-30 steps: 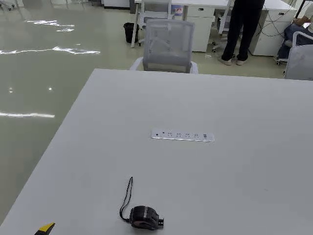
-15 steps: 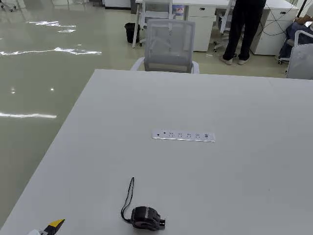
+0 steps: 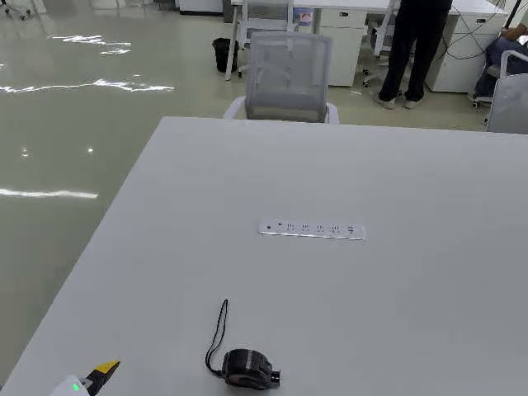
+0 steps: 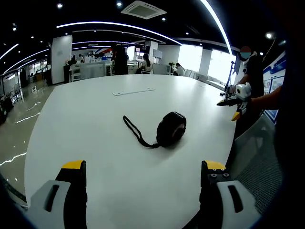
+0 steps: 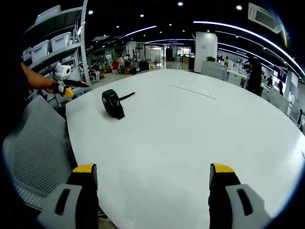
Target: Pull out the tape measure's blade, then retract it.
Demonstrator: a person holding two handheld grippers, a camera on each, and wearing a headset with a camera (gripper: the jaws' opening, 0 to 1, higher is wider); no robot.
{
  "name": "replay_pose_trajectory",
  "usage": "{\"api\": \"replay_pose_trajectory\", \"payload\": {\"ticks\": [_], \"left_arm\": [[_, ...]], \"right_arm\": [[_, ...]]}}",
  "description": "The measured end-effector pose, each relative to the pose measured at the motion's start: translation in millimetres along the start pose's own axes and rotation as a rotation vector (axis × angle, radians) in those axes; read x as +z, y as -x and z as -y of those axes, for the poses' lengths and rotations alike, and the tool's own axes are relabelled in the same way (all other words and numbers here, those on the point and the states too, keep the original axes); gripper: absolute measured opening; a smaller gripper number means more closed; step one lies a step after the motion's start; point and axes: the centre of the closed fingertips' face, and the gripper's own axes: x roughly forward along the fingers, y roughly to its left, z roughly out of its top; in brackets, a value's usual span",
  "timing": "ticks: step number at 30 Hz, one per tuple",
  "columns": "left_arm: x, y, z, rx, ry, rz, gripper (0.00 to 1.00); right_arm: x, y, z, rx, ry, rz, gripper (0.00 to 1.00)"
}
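Left gripper (image 4: 144,165) and right gripper (image 5: 152,168) both had fingers (image 4: 74,168) wide open, gripping and touching nothing, while the tape measure (image 3: 247,369) sat on the table (image 3: 330,165), well apart from both.

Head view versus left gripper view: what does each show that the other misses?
Head view, not the other: a black waste bin standing past the far end of the white table. Left gripper view, not the head view: the right gripper with yellow-tipped tongs, and curved ceiling strip lights. Shared: the black tape measure with its wrist strap, the flat white power strip and the table.
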Motion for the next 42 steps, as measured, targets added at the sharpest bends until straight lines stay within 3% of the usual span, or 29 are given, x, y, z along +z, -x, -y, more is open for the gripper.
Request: {"api": "replay_pose_trajectory", "payload": {"ticks": [4, 10, 14, 22, 42], "left_arm": [[0.5, -6.1, 4.6, -0.020, -0.026, -0.021, 0.99], [7.1, -10.4, 6.6, -0.030, -0.044, -0.020, 0.99], [5.6, -16.9, 9.6, -0.051, -0.077, -0.048, 0.99], [18.8, -26.0, 10.7, -0.071, -0.104, -0.049, 0.99], [36.3, -51.7, 24.2, -0.146, -0.192, -0.081, 0.99]], "right_arm": [[1.8, -4.8, -1.7, 0.011, 0.011, -0.004, 1.00], [5.6, -9.3, -1.2, 0.019, 0.021, -0.001, 1.00], [7.7, -12.4, 0.3, 0.025, 0.026, 0.000, 0.99], [14.2, -17.1, -1.1, 0.042, 0.037, 0.005, 0.99], [28.2, -33.2, -6.3, 0.096, 0.069, 0.003, 0.96]]}}
